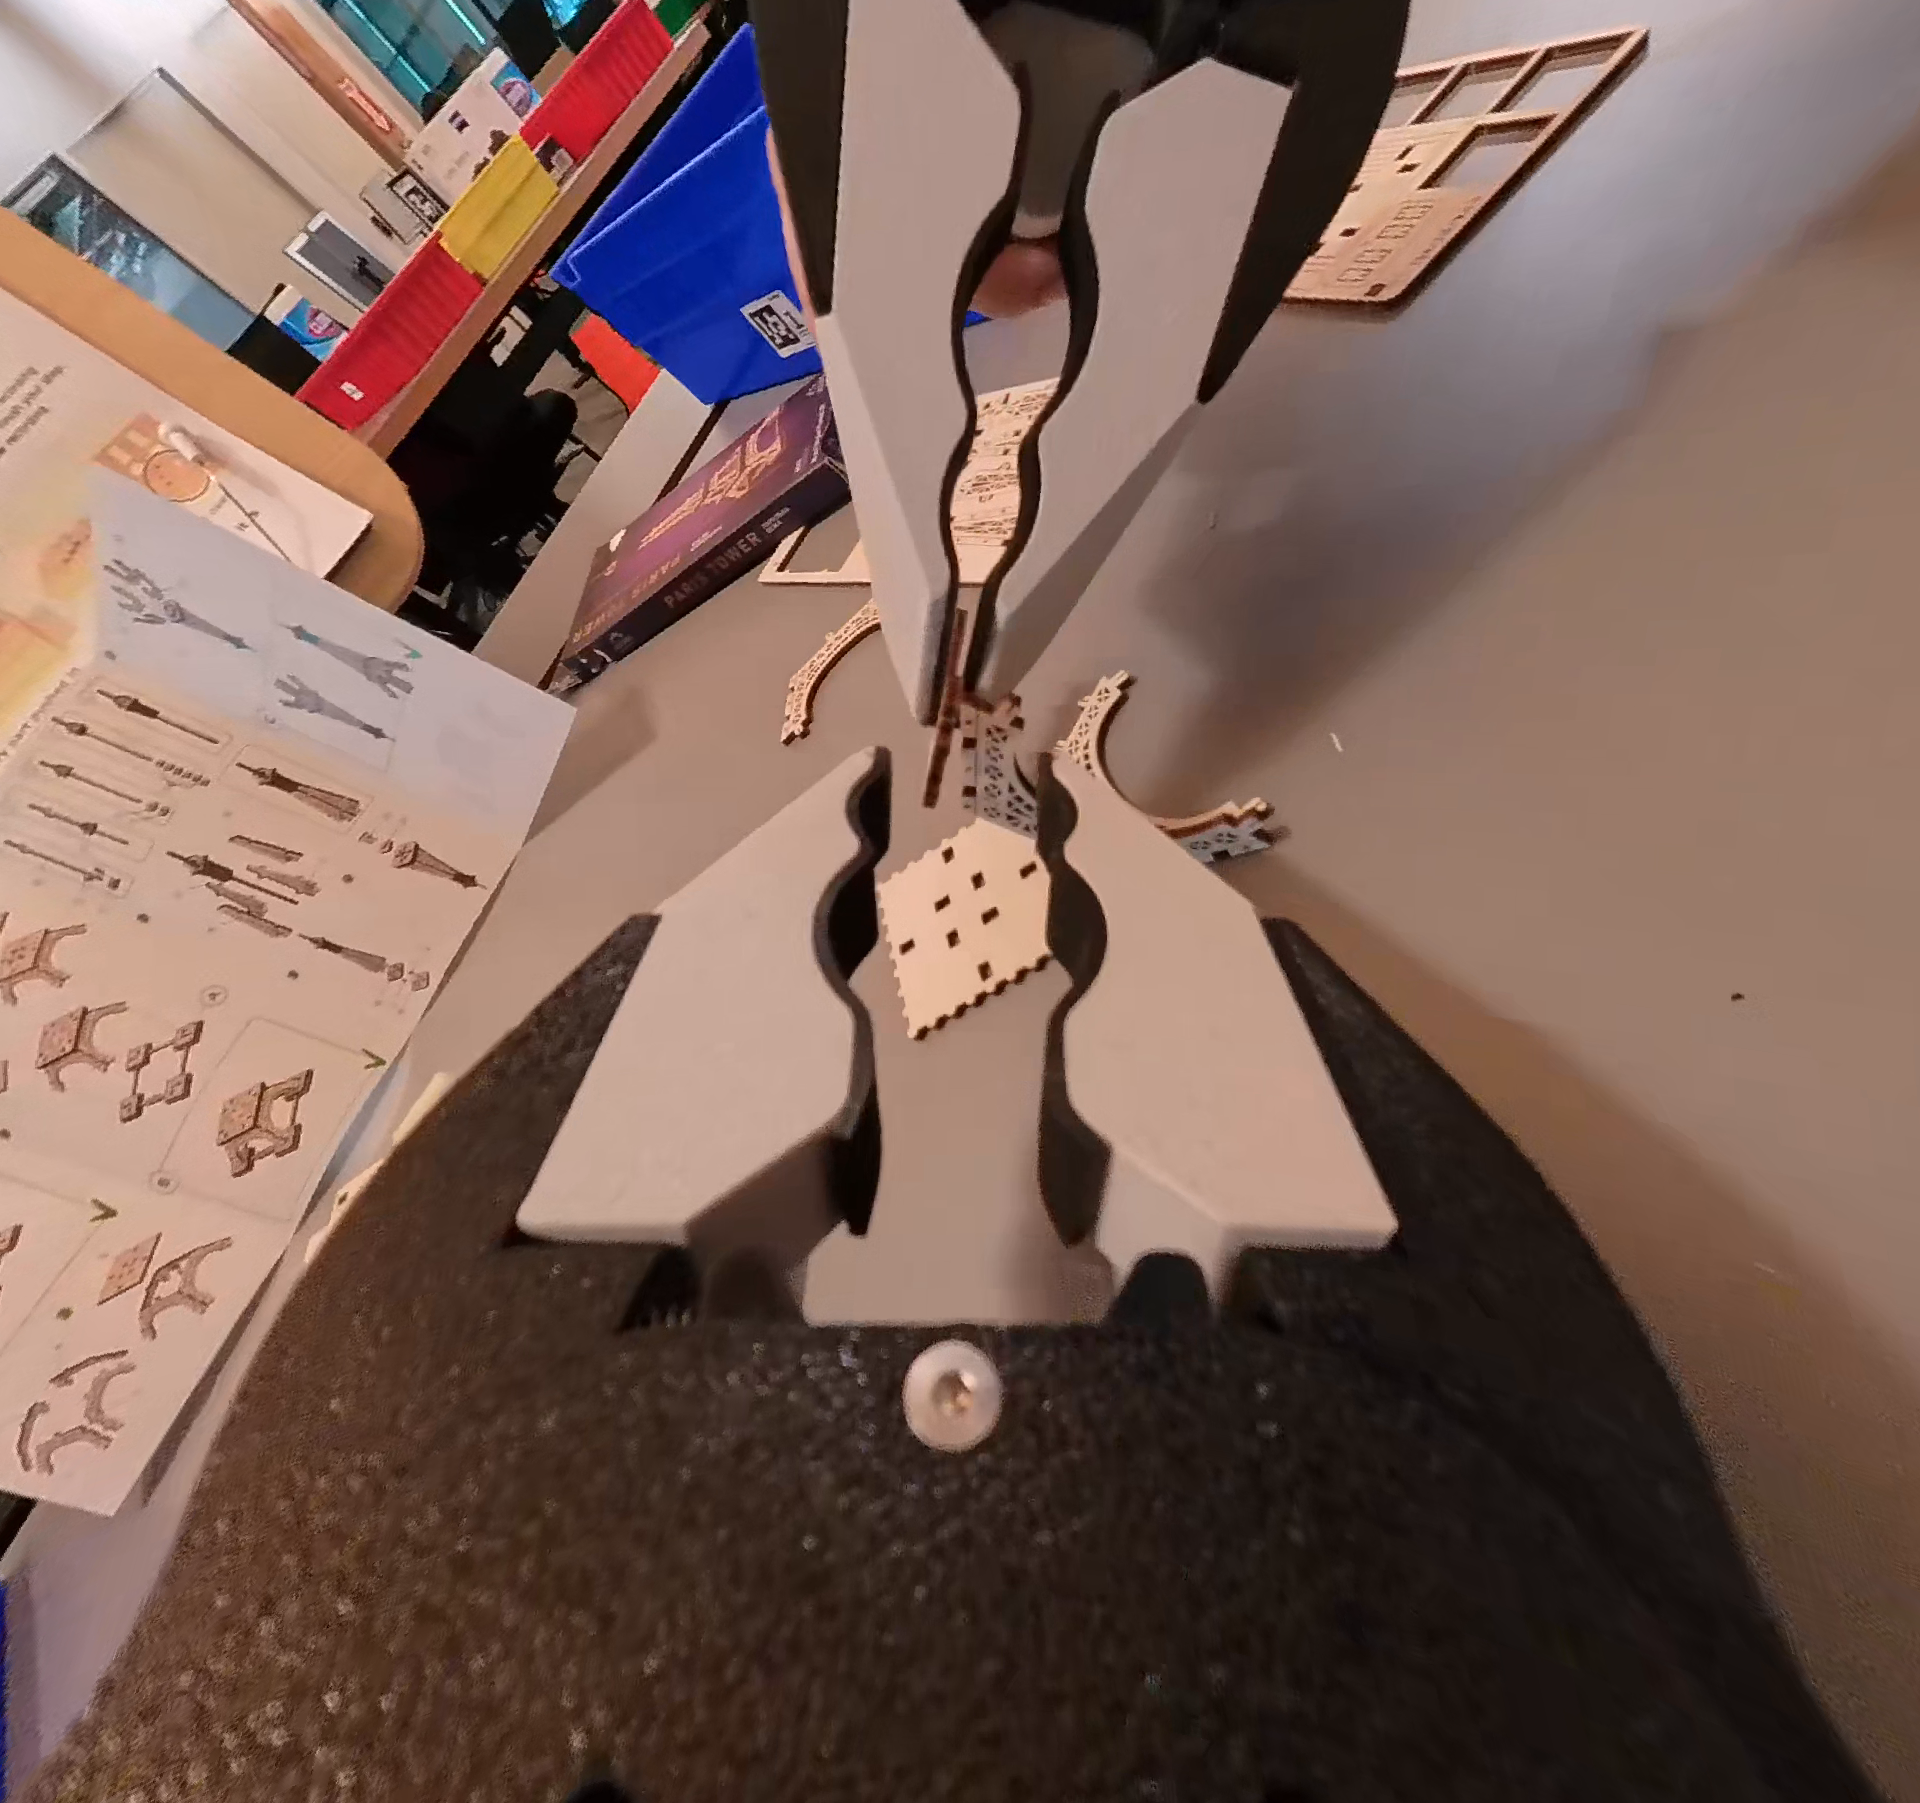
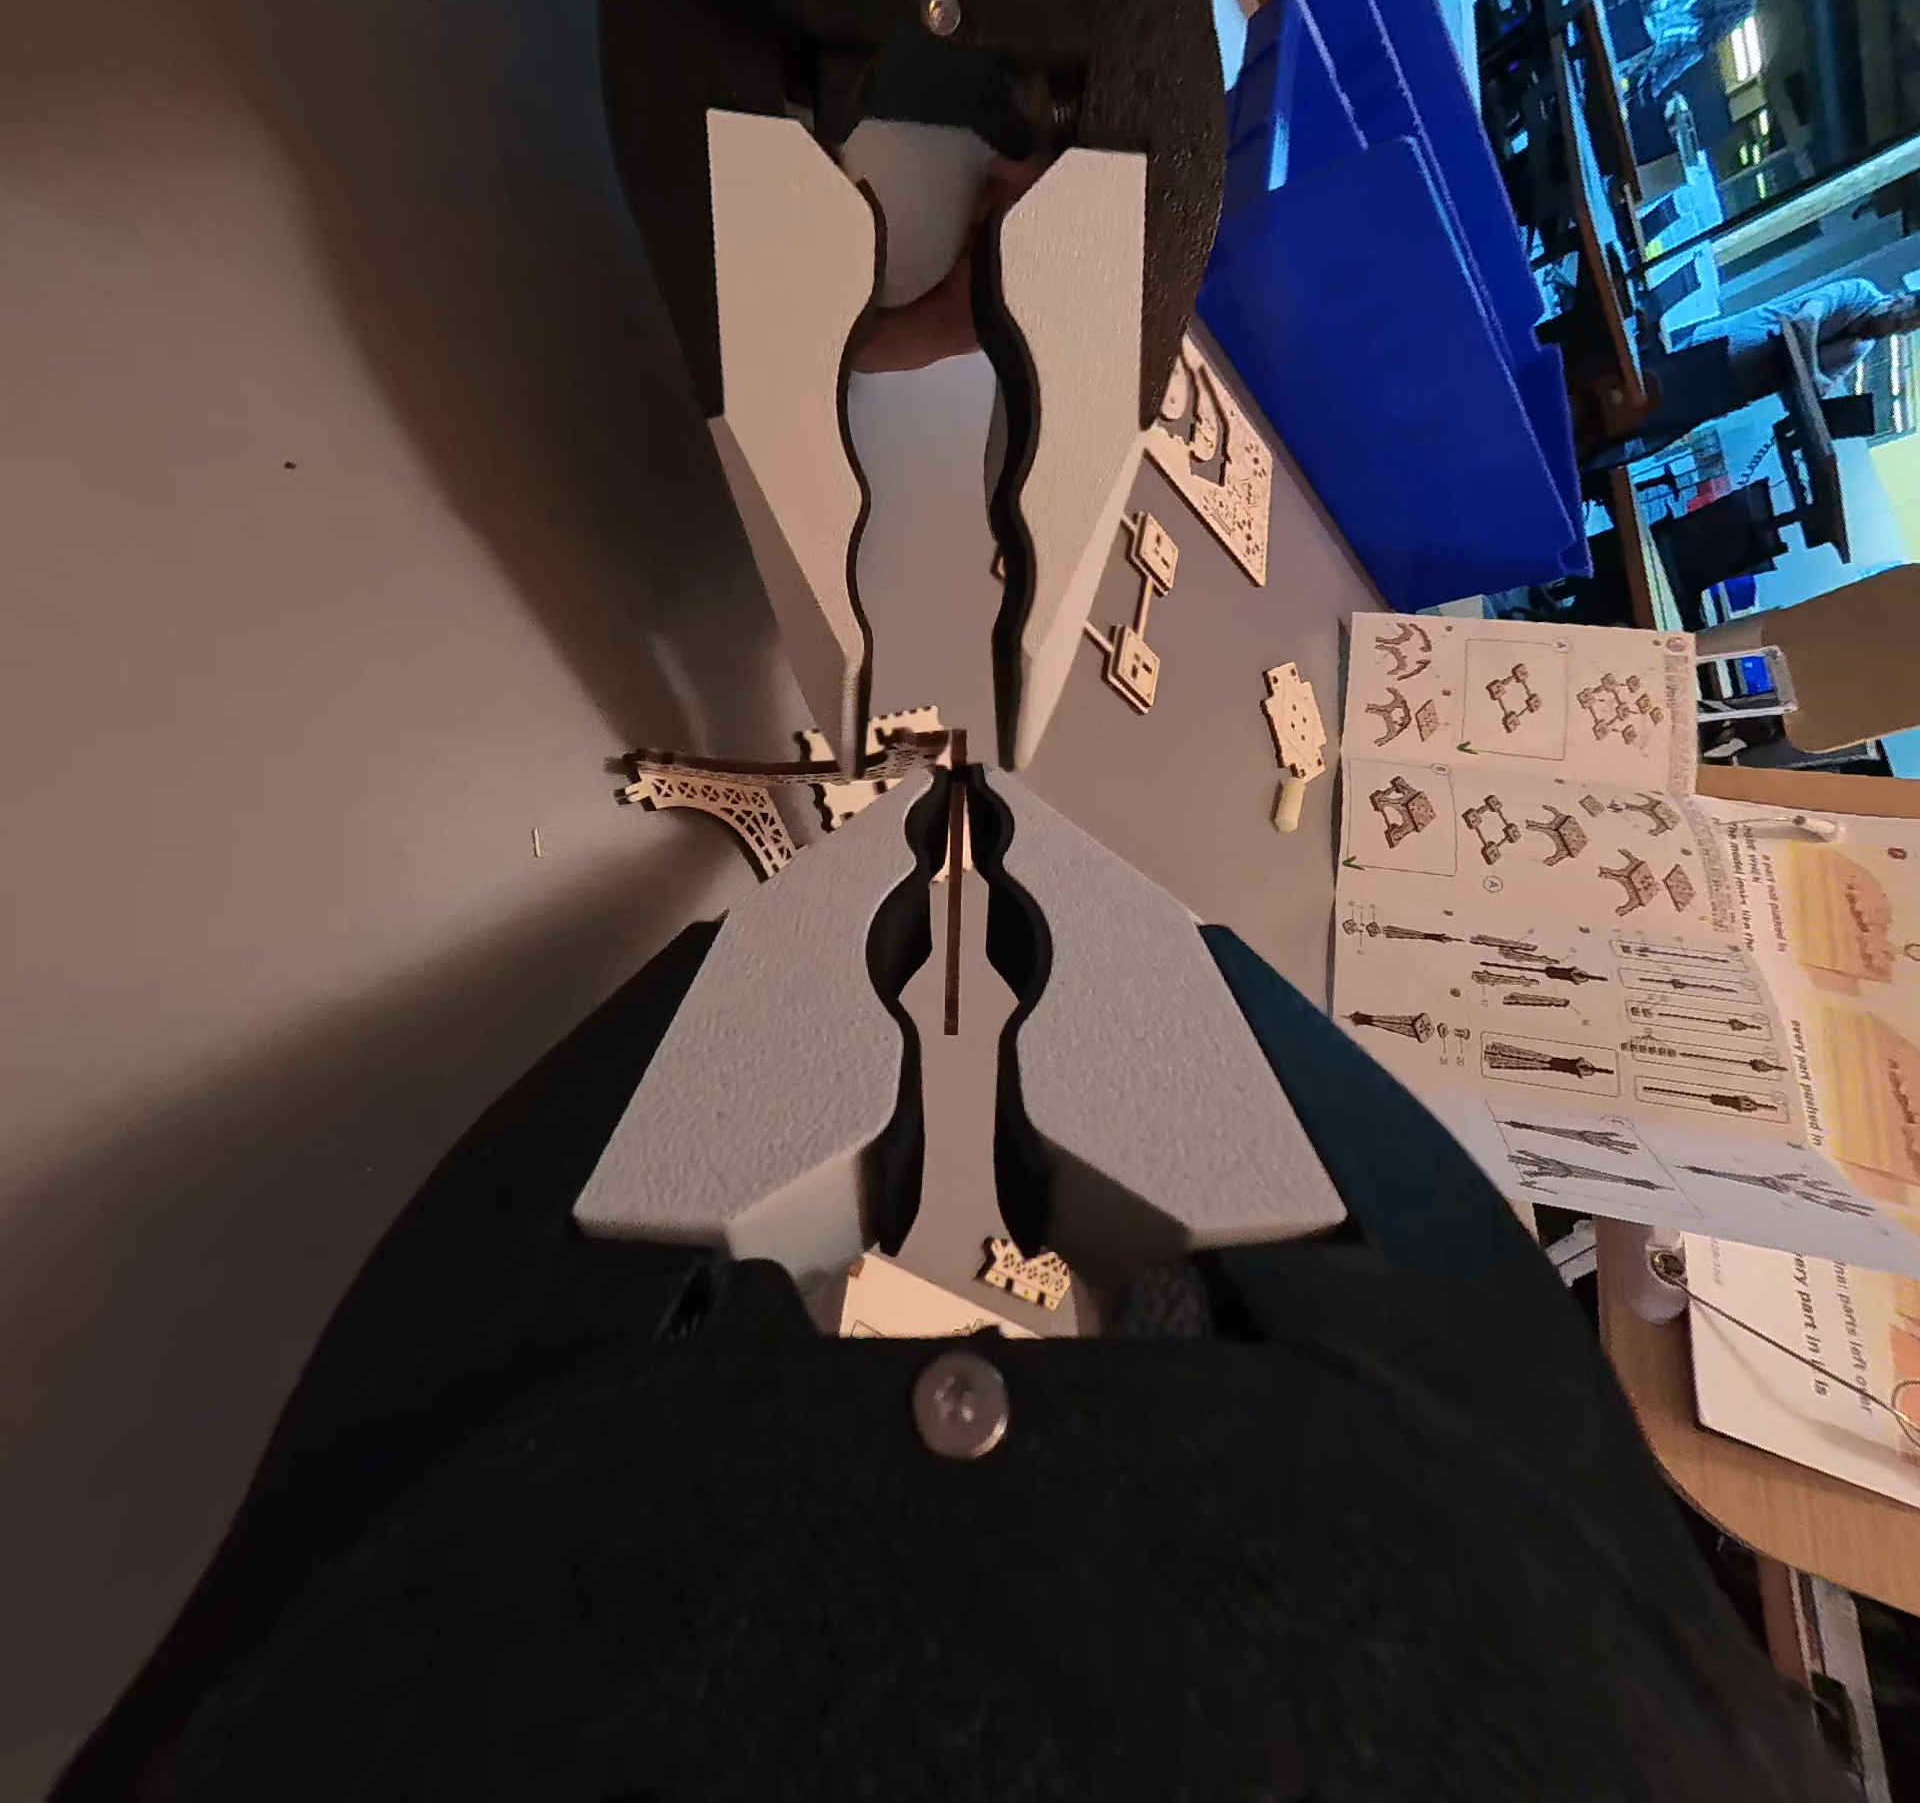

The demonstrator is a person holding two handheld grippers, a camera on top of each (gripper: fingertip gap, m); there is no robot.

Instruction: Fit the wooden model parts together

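My right gripper [image 2: 954, 787] is shut on a thin flat wooden part [image 2: 953, 901], seen edge-on between its pads. In the left wrist view the right gripper [image 1: 961, 704] comes in from above with that part [image 1: 940, 751] hanging from its tips. My left gripper [image 1: 964, 771] is open and empty, its tips facing the right gripper's tips. A square wooden plate with slots [image 1: 971, 932] lies on the grey table between the left fingers. Lattice arch parts [image 1: 1101, 725] [image 2: 727, 803] lie just beyond. The left gripper also shows in the right wrist view [image 2: 935, 761].
An instruction sheet [image 1: 239, 922] [image 2: 1538, 922] lies at the table's edge. A dark kit box [image 1: 707, 548] and blue bins [image 1: 686, 236] [image 2: 1382, 299] stand behind. Punched wooden sheets [image 1: 1455, 164] [image 2: 1216, 465] and small loose parts [image 2: 1138, 610] lie on the table. The grippers are tip to tip, or close to it.
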